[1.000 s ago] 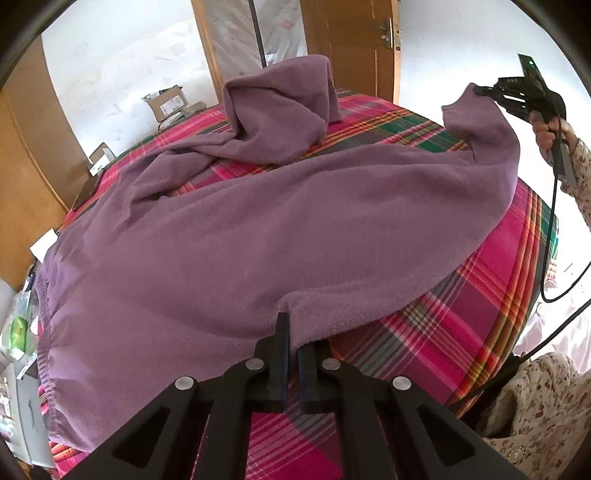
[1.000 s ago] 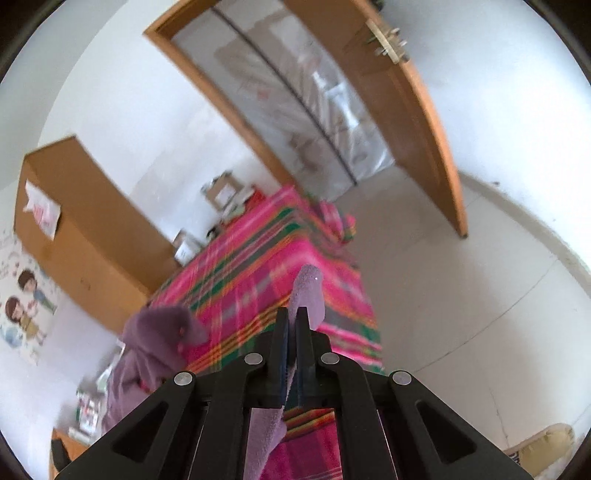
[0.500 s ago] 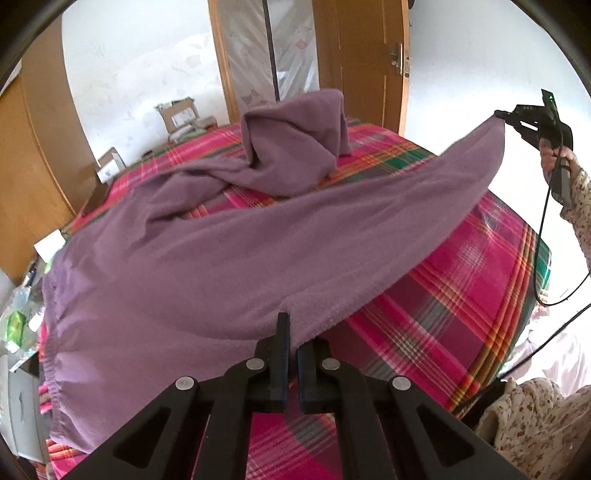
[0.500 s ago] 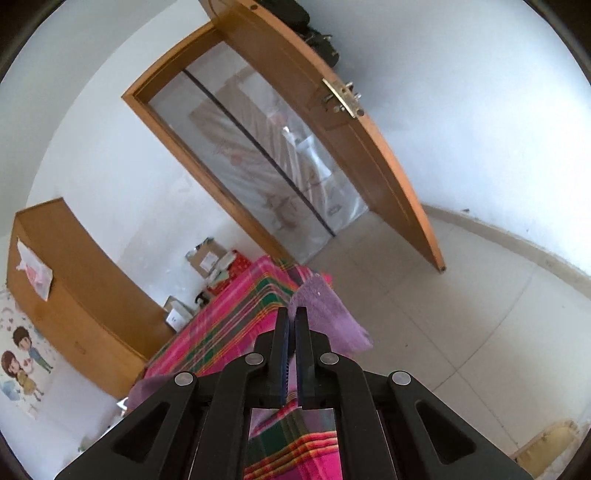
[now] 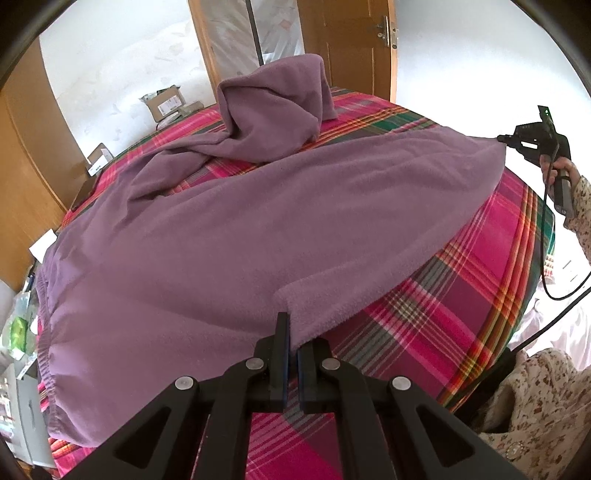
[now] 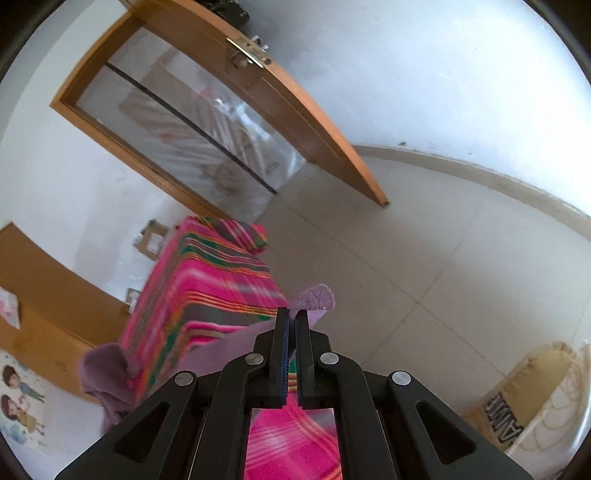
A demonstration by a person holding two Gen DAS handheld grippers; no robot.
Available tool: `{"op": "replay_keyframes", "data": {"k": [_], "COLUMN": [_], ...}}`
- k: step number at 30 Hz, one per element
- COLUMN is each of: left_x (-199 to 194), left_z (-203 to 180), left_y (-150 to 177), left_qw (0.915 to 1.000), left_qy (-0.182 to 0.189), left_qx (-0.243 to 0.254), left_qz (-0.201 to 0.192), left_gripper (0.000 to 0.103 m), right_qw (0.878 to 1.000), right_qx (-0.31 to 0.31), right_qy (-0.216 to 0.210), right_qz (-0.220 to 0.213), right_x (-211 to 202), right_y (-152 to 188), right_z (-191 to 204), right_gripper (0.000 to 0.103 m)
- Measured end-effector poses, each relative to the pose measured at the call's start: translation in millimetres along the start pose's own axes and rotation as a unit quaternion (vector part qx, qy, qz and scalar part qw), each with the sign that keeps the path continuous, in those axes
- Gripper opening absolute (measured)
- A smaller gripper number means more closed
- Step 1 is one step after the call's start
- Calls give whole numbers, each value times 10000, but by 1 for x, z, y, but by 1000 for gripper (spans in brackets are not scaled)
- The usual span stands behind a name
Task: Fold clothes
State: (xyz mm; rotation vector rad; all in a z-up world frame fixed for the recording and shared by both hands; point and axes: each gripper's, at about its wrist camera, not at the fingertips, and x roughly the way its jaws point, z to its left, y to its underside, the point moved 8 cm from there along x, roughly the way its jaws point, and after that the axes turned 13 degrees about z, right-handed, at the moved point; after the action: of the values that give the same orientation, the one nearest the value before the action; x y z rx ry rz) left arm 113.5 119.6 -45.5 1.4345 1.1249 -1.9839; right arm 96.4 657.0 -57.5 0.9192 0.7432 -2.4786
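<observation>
A purple fleece garment (image 5: 229, 236) lies spread over a pink plaid bed cover (image 5: 458, 295), with one part bunched in a heap (image 5: 273, 110) at the far side. My left gripper (image 5: 291, 325) is shut on the garment's near hem corner. My right gripper (image 5: 506, 139), held in a hand at the right, is shut on the far corner and stretches the cloth out over the bed's right edge. In the right wrist view the right gripper (image 6: 293, 317) pinches a purple corner (image 6: 316, 297) that pokes past its fingertips.
A wooden door (image 5: 351, 48) and a glass sliding door (image 5: 258, 33) stand behind the bed. Cardboard boxes (image 5: 164, 103) sit against the far wall. A wooden cabinet (image 5: 22, 166) is at the left. A sleeve with a flower print (image 5: 532, 402) and cables (image 5: 550, 258) are at the right.
The right gripper has swung outward and down with its corner, pulling the cloth flat and taut across the bed. The left gripper has kept its grip and place.
</observation>
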Motion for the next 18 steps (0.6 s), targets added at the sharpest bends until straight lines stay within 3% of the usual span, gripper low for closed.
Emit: {"op": "replay_keyframes", "data": {"k": [11,14,16,18], "left_x": [-5,-14,-21,-28], "left_z": [2,7,12,24], "left_y": [8,16,22,31], "left_qw": [9998,9994,9990,9983], "left_qy": [134,239,296,318], "left_qx": [-58,-84,-147,-314], "left_qz": [-95,-218,-292,-369], "left_gripper": [11,13,18,21], "right_qw": [9989,9974,9969,9964], "right_qx": [117,0,20,31], "right_qy": [395,716,783,821], "right_qz": [201,96,-29,-195], "right_x": [4,-3,-9,-18], "right_y": [16,19,19,19], "right_z": [-11,-8,-4,1], "right_gripper": [8,14,29,30]}}
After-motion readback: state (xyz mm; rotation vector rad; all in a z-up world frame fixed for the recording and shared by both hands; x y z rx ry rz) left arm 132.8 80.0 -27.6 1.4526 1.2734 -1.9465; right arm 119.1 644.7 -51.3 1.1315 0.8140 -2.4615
